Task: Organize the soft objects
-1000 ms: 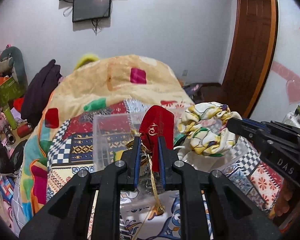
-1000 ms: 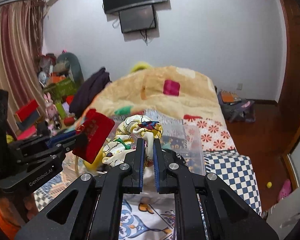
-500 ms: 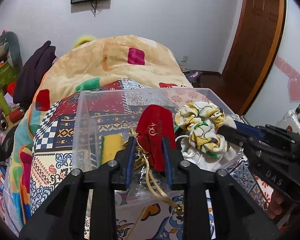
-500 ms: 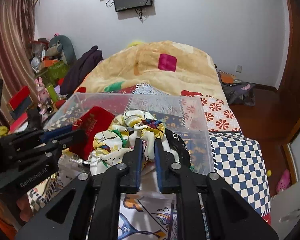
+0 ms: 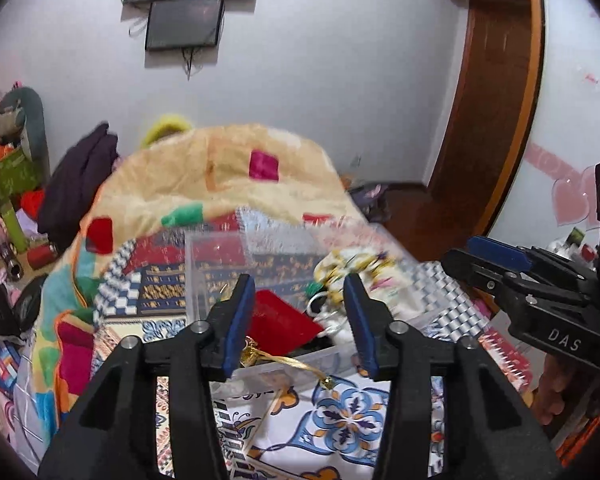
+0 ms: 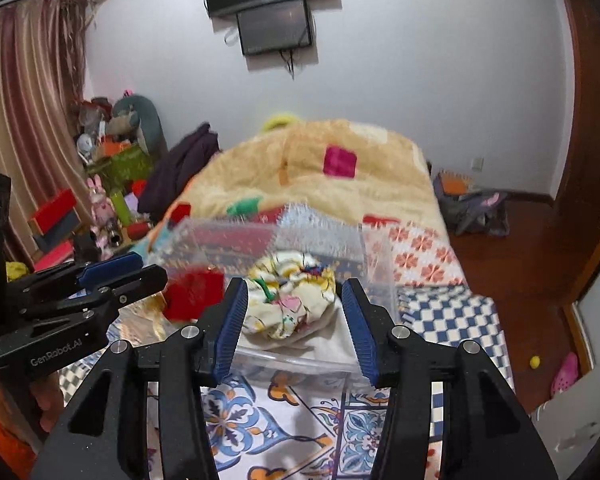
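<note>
On a quilt-covered bed (image 6: 440, 312), the left tongs (image 5: 298, 312) stand wide apart and grip nothing, poised above a red pouch (image 5: 280, 318) that lies at the left of a clear plastic box (image 6: 374, 280), its gold cord (image 5: 296, 364) trailing over the near rim. To the right, a floral cloth bundle (image 6: 292, 296) rests in the same box just beside the pouch, with the right tongs (image 6: 296, 316) likewise spread wide and holding nothing above it.
</note>
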The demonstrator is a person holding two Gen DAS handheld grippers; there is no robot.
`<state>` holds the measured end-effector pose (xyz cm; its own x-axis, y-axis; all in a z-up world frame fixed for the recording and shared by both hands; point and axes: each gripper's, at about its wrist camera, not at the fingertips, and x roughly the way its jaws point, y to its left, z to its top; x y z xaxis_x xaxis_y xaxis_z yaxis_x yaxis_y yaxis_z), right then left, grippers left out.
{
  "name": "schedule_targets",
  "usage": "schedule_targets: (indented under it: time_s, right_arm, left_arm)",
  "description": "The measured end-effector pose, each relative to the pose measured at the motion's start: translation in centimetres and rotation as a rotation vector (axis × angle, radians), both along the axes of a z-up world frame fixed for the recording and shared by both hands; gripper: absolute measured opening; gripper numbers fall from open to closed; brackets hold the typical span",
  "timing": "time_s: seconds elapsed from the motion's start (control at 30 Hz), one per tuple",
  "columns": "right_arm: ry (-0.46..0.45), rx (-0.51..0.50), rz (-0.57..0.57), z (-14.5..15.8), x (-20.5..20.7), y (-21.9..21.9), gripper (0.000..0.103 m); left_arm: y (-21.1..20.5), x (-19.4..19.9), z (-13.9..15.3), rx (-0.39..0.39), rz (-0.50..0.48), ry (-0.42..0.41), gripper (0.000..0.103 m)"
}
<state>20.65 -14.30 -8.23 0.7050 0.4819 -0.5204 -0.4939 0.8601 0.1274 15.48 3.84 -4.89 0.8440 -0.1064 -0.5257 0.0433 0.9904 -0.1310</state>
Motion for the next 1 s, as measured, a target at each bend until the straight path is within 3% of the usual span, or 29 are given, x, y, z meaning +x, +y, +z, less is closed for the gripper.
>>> schedule_targets:
  time_s: [0.1, 0.3, 0.4, 0.57, 0.63, 1.0]
  right_arm:
    - [-0.057, 0.023, -0.003, 1.7, -1.6, -0.8, 0.046]
    - [-0.142, 0.061, 0.004, 4.3, -4.5, -1.9, 0.047]
    - [-0.192, 0.071, 0.002, 4.9, -5.8, -2.1, 0.063]
    - [-0.246, 0.071, -0.004, 5.2, -7.2, -2.2, 0.077]
    - [-0.261, 0.077, -0.010, 5.3, -7.6, -2.4, 0.085]
    - [-0.290, 0.094, -0.017, 5.1, -9.1, -2.7, 0.092]
  left_arm:
    - [-0.3, -2.1, 1.8, 0.005, 0.001, -0.063, 0.053]
    - [-1.1, -6.0, 4.2, 0.036, 0.006, -0.162, 0.074]
    - [-1.1, -7.4, 4.9, 0.031, 0.010, -0.191, 0.082]
    - [-1.2, -9.5, 5.7, 0.046, 0.040, -0.246, 0.099]
    - [-1.2, -10.2, 5.9, 0.050, 0.046, -0.267, 0.100]
    - [-1.3, -11.4, 6.2, 0.047, 0.046, -0.288, 0.102]
